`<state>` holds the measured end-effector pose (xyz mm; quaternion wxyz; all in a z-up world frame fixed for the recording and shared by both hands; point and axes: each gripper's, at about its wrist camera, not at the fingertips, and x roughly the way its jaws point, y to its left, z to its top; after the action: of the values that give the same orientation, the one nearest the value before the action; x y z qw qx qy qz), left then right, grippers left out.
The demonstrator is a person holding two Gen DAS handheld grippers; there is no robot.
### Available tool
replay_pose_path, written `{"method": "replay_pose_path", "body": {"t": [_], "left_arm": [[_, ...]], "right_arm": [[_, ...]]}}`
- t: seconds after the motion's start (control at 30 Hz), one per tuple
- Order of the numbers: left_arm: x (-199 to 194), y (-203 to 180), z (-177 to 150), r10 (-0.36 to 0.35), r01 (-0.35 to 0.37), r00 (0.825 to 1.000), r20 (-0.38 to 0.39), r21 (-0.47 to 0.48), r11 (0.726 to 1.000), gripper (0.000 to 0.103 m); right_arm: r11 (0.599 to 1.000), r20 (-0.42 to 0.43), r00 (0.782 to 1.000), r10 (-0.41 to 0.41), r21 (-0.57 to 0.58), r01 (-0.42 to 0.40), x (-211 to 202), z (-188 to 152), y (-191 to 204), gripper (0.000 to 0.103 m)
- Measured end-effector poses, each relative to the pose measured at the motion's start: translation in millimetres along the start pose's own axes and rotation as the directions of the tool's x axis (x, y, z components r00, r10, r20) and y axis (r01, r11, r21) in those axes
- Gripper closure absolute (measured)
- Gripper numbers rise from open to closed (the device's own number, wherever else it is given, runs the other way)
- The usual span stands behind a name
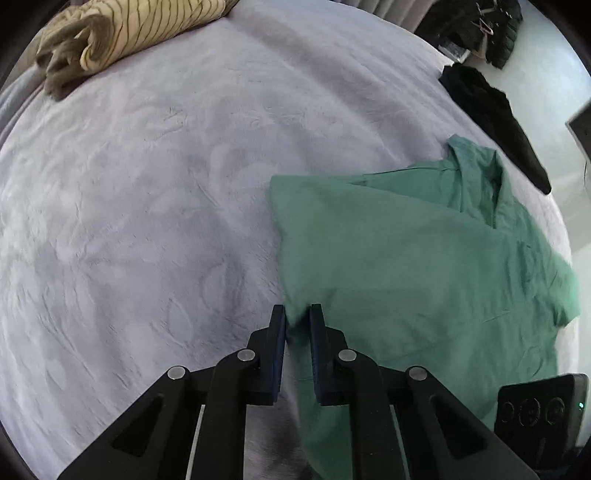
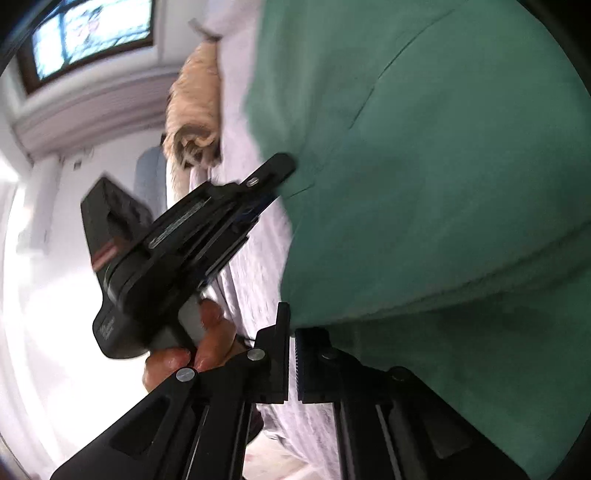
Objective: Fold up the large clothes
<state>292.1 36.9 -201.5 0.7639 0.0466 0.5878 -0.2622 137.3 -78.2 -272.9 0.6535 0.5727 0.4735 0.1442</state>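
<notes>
I count one green shirt spread on one bed with a pale lilac cover. One rolled striped tan garment lies at the far end of the bed, and one black garment lies at its right edge; a further dark heap sits beyond it, too jumbled to count piece by piece. That makes three separate garments on the bed that I can tell apart. I see two tools: my left tool and my right tool, each with two fingers. One bare hand shows in the right wrist view, and one window.
</notes>
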Motion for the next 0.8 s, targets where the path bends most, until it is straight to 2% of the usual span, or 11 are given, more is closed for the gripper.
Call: {"method": "replay_pose_path", "body": {"t": [0.23, 0.33, 0.43, 0.47, 0.5, 0.53, 0.57, 0.63, 0.7, 0.77, 0.8], "left_arm": [[11, 10, -1, 0.088, -0.086, 0.996, 0.032, -0.065, 0.994, 0.089], [-5, 14, -4, 0.136, -0.13, 0.989, 0.059, -0.099, 0.987, 0.089], [-31, 8, -16, 0.131, -0.122, 0.986, 0.099, -0.097, 0.988, 0.089], [-39, 3, -20, 0.136, -0.128, 0.984, 0.11, -0.08, 0.989, 0.089], [-46, -5, -25, 0.14, -0.134, 0.983, 0.122, -0.056, 0.989, 0.089], [-52, -12, -31, 0.137, -0.134, 0.981, 0.133, -0.033, 0.99, 0.089], [-55, -19, -35, 0.136, -0.135, 0.981, 0.14, -0.016, 0.991, 0.089], [-54, -35, -45, 0.127, -0.13, 0.981, 0.146, 0.01, 0.992, 0.089], [-46, -47, -53, 0.131, -0.134, 0.982, 0.135, 0.018, 0.991, 0.089], [-32, -50, -64, 0.161, -0.161, 0.982, 0.101, -0.004, 0.987, 0.089], [-21, -48, -71, 0.193, -0.192, 0.978, 0.083, -0.018, 0.981, 0.089]], "right_arm": [[0.991, -0.126, 0.983, -0.134, 0.006, 0.136, 35, -22, -22, 0.103], [0.985, -0.193, 0.967, -0.166, -0.071, 0.155, 18, -33, -6, 0.098], [0.966, -0.142, 0.965, -0.221, -0.17, 0.196, -26, -29, 15, 0.095], [0.953, -0.09, 0.965, -0.245, -0.206, 0.223, -48, -24, 21, 0.085], [0.941, -0.046, 0.962, -0.27, -0.225, 0.254, -68, -23, 21, 0.061], [0.917, 0.033, 0.95, -0.311, -0.251, 0.309, -95, -16, 25, 0.049], [0.893, 0.111, 0.933, -0.343, -0.268, 0.36, -120, -10, 28, 0.044], [0.858, 0.239, 0.889, -0.39, -0.257, 0.445, -162, 4, 30, 0.052], [0.838, 0.319, 0.838, -0.442, -0.188, 0.513, -194, 21, 21, 0.079], [0.806, 0.379, 0.772, -0.511, -0.103, 0.583, -223, 40, 2, 0.084], [0.794, 0.391, 0.754, -0.529, -0.086, 0.602, -233, 41, -4, 0.084]]}}
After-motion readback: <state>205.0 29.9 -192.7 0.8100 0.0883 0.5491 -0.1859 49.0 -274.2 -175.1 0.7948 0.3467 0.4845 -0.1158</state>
